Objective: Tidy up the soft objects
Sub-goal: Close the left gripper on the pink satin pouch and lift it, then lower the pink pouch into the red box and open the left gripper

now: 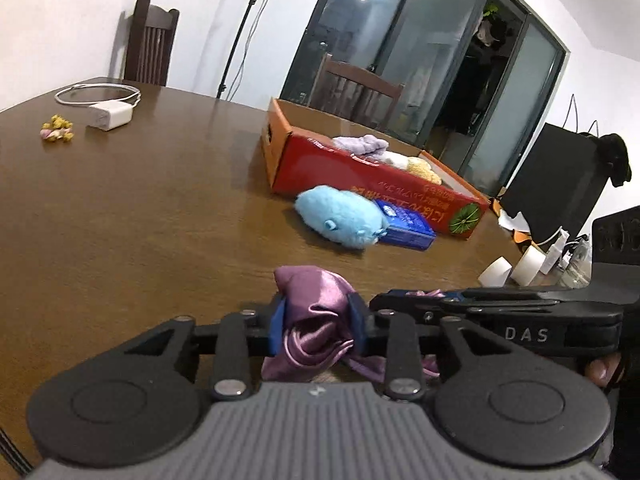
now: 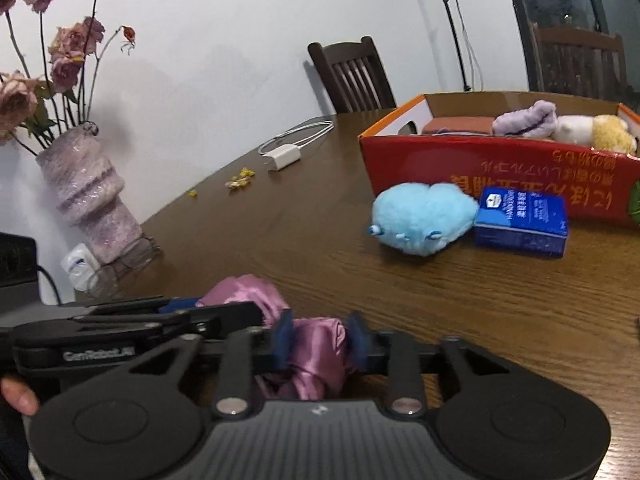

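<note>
Both grippers hold one purple satin cloth (image 1: 316,312) just above the brown table. My left gripper (image 1: 319,324) is shut on one bunched end. My right gripper (image 2: 320,340) is shut on the other end of the cloth (image 2: 316,352); it enters the left wrist view from the right. A light blue plush toy (image 1: 340,216) lies on the table ahead, also in the right wrist view (image 2: 420,216). Behind it stands an open red cardboard box (image 1: 360,172) (image 2: 500,168) holding a lilac cloth (image 2: 528,120), a white plush and a yellow plush (image 2: 612,132).
A blue packet (image 2: 520,220) lies against the box beside the blue plush. A white charger with cable (image 1: 108,114) and dried petals (image 1: 58,128) lie at the far left. A vase of dried roses (image 2: 88,196) stands at the table's left edge. Chairs stand behind the table.
</note>
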